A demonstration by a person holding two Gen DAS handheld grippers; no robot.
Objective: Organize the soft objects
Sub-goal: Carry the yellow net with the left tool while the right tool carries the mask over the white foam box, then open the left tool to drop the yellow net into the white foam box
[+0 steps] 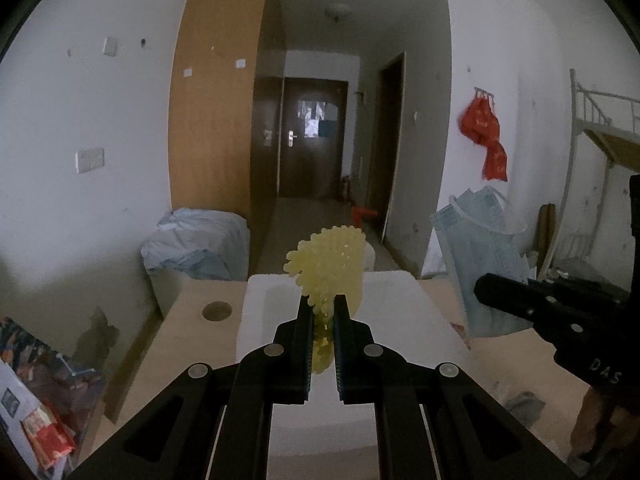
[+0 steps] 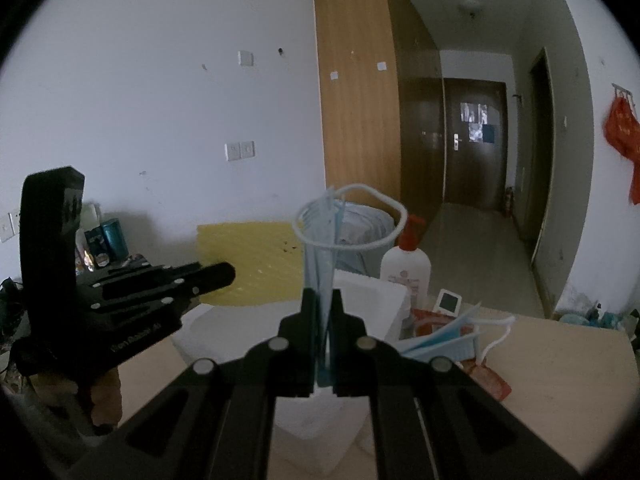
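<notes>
At the left of the right wrist view, our left tool point(image 2: 230, 274) is clamped on a yellow bumpy mat point(image 2: 256, 260), held upright over the white foam box point(image 2: 368, 292). At centre, our right tool point(image 2: 325, 300) is pinched tight on a blue face mask point(image 2: 320, 248) standing above the box. Lower right, more masks point(image 2: 444, 340) lie on the table point(image 2: 560, 380) beside a lotion bottle point(image 2: 406, 268).

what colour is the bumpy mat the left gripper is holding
Pale yellow, with a nubbly raised-dot texture. The mat shows best in the left wrist view, pinched in the left hand-held gripper.
</notes>
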